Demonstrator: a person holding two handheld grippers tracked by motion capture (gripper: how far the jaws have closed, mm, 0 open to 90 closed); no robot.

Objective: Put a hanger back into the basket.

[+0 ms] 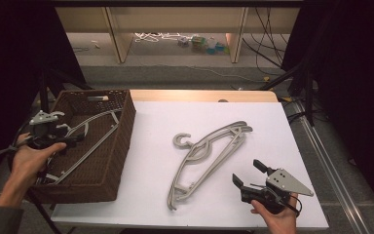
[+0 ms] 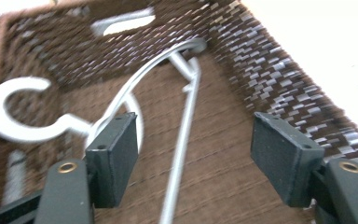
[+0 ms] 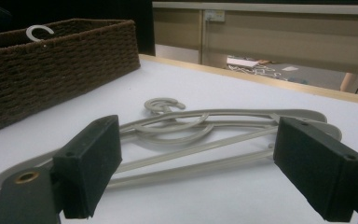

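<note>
Hangers are going into the wicker basket [image 1: 119,146], and we read this as just after a drop: our left gripper [image 2: 193,158] stands open and empty above the hanger in the basket [image 2: 121,93]. Our right gripper [image 1: 253,176], jaws apart, waits beside the stacked grey hangers [image 1: 209,156] on the white table [image 1: 165,204]. Next we must close on one.
</note>
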